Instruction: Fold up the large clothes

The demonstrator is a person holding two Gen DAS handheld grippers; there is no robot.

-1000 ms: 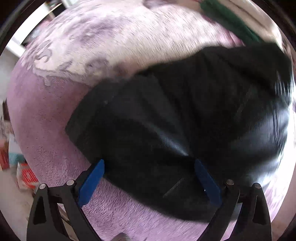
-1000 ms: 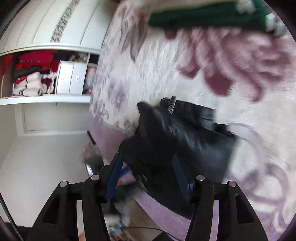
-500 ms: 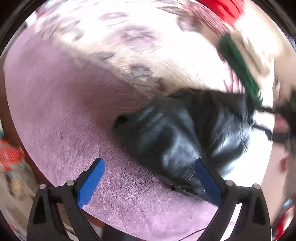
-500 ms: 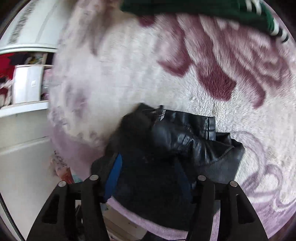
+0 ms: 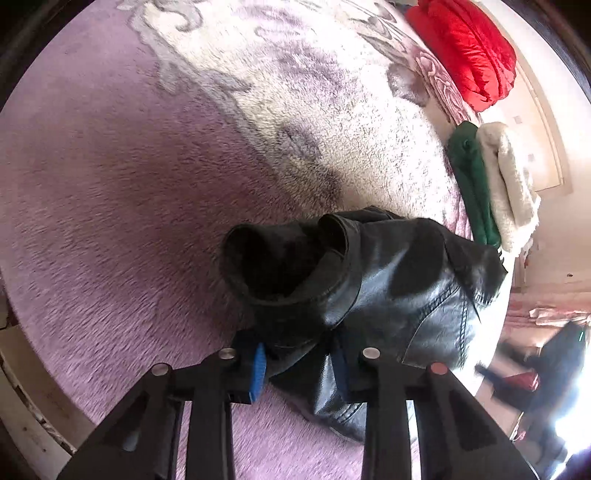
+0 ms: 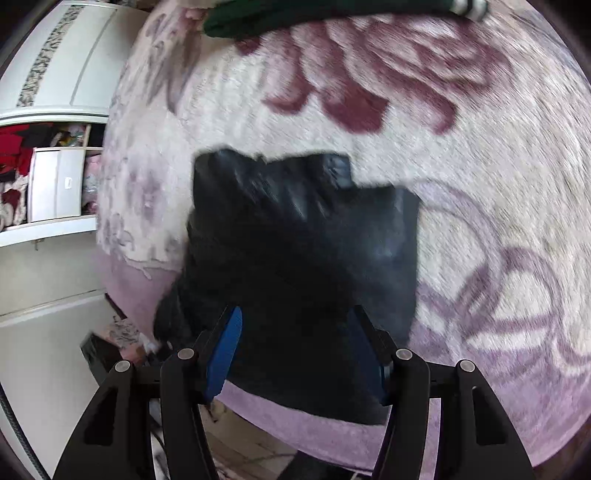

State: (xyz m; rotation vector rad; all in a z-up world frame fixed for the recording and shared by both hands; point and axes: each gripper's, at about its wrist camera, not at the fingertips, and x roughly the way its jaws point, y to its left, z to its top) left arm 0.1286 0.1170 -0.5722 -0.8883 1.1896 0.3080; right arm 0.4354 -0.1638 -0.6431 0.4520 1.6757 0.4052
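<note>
A black leather jacket (image 5: 388,288) lies bunched on a pink and white plush bedspread (image 5: 110,221). Its open collar or cuff faces the left wrist camera. My left gripper (image 5: 299,367) has its jaws closing, and the blue pads pinch a fold of the jacket's near edge. In the right wrist view the same jacket (image 6: 303,251) lies flatter and blurred, near the edge of the bedspread (image 6: 480,184). My right gripper (image 6: 295,354) hovers over it with its pads apart. The dark cloth shows behind the gap, and I see no pad pressing on it.
A folded green garment (image 5: 471,184) and a white fluffy one (image 5: 509,184) lie at the far side of the bed, with a red puffy jacket (image 5: 465,48) beyond. The green garment (image 6: 295,14) tops the right view. White wardrobe shelves (image 6: 48,177) stand left; the bed edge is close below.
The left gripper swung across the bed to the jacket's edge and its wide jaws closed onto a fold. The right gripper shifted over the jacket, which now lies flatter.
</note>
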